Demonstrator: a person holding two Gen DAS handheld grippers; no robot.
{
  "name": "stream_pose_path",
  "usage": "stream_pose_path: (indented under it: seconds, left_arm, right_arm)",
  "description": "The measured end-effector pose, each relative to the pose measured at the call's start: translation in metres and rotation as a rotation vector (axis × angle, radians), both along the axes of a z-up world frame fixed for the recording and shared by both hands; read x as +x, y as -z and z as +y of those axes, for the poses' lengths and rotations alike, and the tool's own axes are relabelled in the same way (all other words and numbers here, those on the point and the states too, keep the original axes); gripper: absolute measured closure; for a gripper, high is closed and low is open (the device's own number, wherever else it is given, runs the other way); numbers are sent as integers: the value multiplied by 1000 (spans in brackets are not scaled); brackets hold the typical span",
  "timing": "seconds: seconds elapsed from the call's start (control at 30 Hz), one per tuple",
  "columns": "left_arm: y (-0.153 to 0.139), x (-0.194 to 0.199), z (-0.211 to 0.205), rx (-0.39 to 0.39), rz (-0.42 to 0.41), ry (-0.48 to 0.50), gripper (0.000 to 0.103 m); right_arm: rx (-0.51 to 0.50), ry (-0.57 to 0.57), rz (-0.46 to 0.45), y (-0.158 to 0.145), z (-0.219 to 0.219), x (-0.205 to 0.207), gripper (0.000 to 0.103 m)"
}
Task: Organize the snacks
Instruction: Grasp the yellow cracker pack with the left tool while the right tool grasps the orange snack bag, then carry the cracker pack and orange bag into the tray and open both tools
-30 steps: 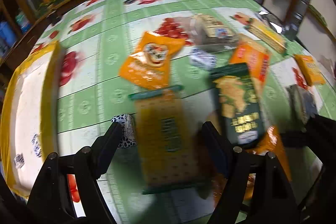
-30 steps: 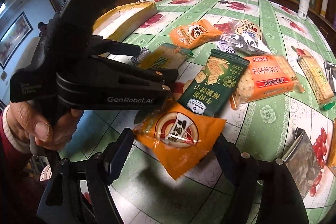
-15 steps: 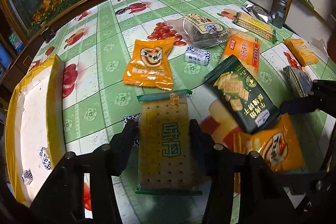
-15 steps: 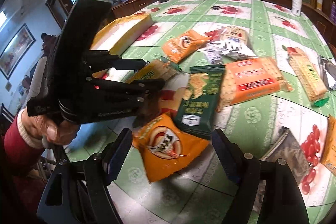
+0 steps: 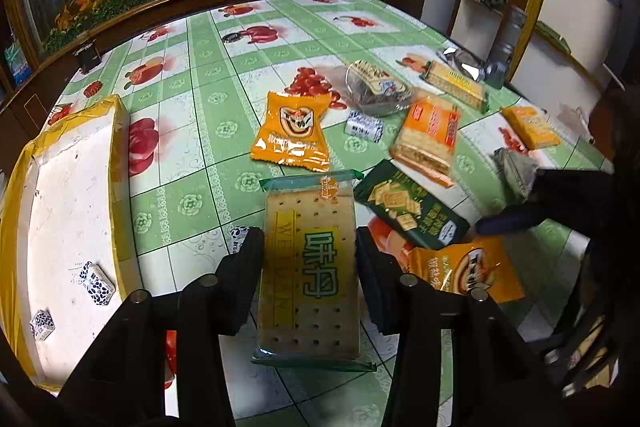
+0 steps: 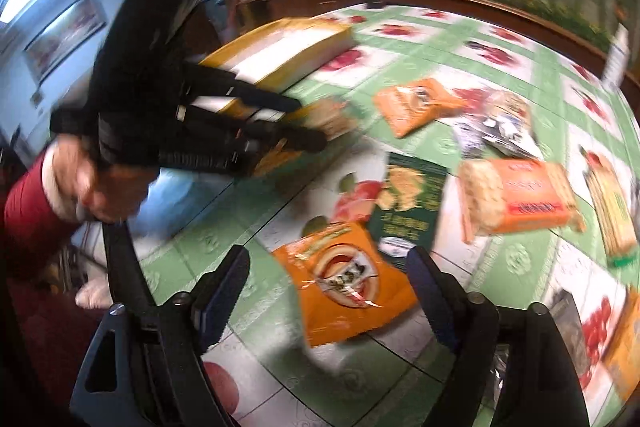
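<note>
**Left pads on cracker pack, right jaws empty**

We've got the left gripper (image 5: 309,259) closing on the yellow cracker pack (image 5: 308,267), a pad against each long side, pack above the green-checked tablecloth (image 5: 192,131). Right gripper (image 6: 326,287) is wide and opening, gripping nothing; the orange snack bag (image 6: 344,277) lies on the cloth beneath, between its fingers. Dark green cracker pack (image 6: 408,205) is just beyond. Yellow-edged white box (image 5: 68,195) sits at the left.

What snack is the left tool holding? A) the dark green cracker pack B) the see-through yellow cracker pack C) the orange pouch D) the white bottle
B: the left tool has both pads against the sides of the see-through yellow cracker pack.
</note>
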State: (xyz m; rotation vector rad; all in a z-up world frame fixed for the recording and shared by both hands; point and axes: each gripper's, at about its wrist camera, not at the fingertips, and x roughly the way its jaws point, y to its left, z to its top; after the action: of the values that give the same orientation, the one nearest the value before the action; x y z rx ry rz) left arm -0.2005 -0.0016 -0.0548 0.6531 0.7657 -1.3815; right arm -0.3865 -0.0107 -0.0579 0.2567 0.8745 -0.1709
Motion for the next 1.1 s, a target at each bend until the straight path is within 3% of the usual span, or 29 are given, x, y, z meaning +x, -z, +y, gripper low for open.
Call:
stream_pose_path:
  seconds: [0.2,0.23,0.3,0.37,0.5,0.7,0.77,1.1]
  left_arm:
    - [-18,4,10,-41,1,-29,59]
    - [-21,6,12,-49,-1,-39,59]
    - [-24,11,15,-57,4,-57,59]
    - [-26,16,19,-62,7,-77,59]
    - [-31,25,29,-79,13,-116,59]
    - [-39,44,52,-112,-1,-196,59]
    - [-38,53,57,-109,-7,-234,59]
    - [-28,104,88,-103,28,-382,59]
  right_arm:
    - [-112,-48,139,24,15,22,23]
    - [-115,-41,140,24,15,23,28]
    - [-70,-23,111,19,10,20,61]
    - [6,5,86,15,1,14,62]
    - [29,36,89,13,0,7,63]
    - [125,83,-64,-14,-5,1,63]
    - [169,92,-111,-20,-9,6,63]
    - [255,90,-160,-26,-10,55,63]
